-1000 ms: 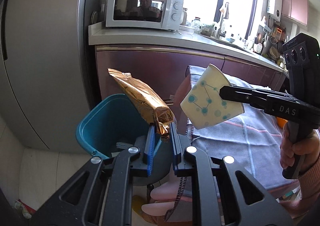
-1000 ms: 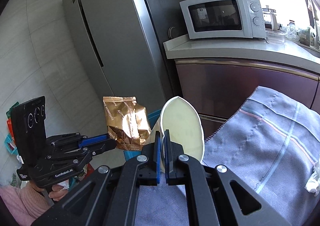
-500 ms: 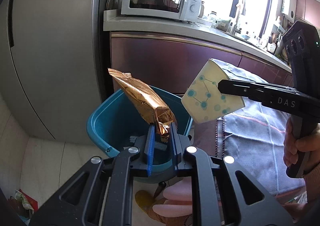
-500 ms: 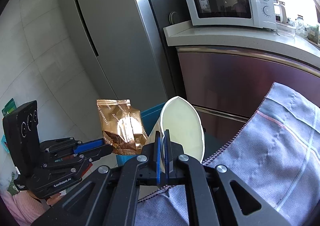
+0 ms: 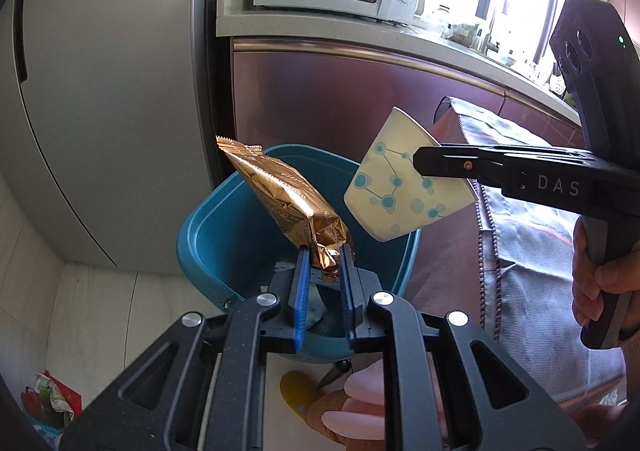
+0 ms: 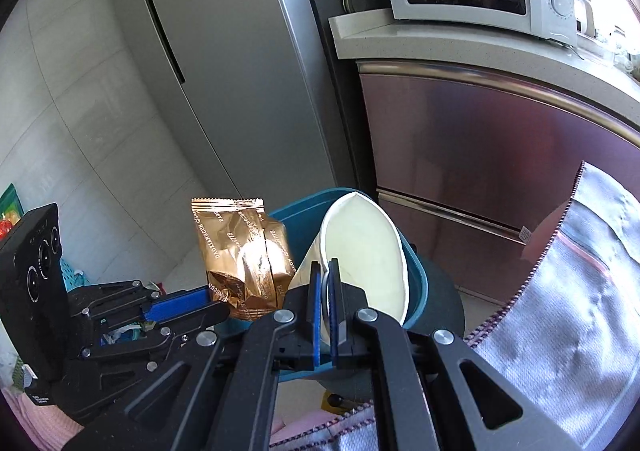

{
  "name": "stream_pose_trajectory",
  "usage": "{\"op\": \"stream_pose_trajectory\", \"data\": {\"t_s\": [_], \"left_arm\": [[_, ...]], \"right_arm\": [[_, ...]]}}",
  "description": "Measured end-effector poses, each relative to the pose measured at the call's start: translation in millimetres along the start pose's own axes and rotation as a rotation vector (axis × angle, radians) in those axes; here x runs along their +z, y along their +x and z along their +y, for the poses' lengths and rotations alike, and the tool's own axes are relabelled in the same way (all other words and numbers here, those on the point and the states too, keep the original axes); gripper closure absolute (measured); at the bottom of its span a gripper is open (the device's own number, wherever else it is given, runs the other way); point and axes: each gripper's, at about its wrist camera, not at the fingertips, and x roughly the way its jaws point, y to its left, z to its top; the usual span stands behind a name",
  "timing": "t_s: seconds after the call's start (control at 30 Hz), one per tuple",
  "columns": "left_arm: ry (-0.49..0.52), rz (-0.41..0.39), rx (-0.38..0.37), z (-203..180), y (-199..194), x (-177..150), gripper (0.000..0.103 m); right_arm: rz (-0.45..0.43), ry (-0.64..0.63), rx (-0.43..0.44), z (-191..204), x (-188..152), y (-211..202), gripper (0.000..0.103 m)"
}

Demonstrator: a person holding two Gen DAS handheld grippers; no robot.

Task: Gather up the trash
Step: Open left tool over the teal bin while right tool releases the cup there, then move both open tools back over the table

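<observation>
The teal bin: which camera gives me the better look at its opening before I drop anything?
Left wrist view. There the bin shows its rim and inside, below the gold wrapper and paper cup. In the right wrist view only parts of the rim peek out behind the cup and wrapper.

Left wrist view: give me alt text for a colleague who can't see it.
The left hand-held gripper pinches a crinkled gold foil snack wrapper over an open teal plastic bin. Beside it, the right hand-held gripper clamps a white paper cup with teal dots, tilted above the bin's rim.
</observation>
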Motion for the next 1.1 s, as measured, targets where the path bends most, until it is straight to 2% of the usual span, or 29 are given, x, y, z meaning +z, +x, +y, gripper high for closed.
{"op": "stream_pose_trajectory", "data": {"t_s": [0.33, 0.57, 0.73, 0.87, 0.93, 1.1], "left_arm": [[-0.012, 0.046, 0.018, 2, 26, -7, 0.086], [-0.014, 0.048, 0.007, -2, 35, -8, 0.086], [-0.003, -0.002, -0.011, -11, 18, -9, 0.086], [0.025, -0.063, -0.038, -24, -5, -5, 0.079], [0.037, -0.094, -0.063, -31, -17, -3, 0.076], [0.075, -0.155, -0.128, -57, -40, 3, 0.069]], "right_arm": [[0.074, 0.02, -0.007, -2, -3, 21, 0.098], [0.051, 0.029, -0.009, -6, -10, 9, 0.096], [0.014, 0.039, -0.002, -11, -21, -14, 0.096], [-0.038, 0.04, -0.004, -15, -31, -43, 0.093], [-0.066, 0.041, -0.008, -17, -36, -58, 0.088], [-0.137, 0.047, -0.032, -25, -57, -104, 0.083]]}}
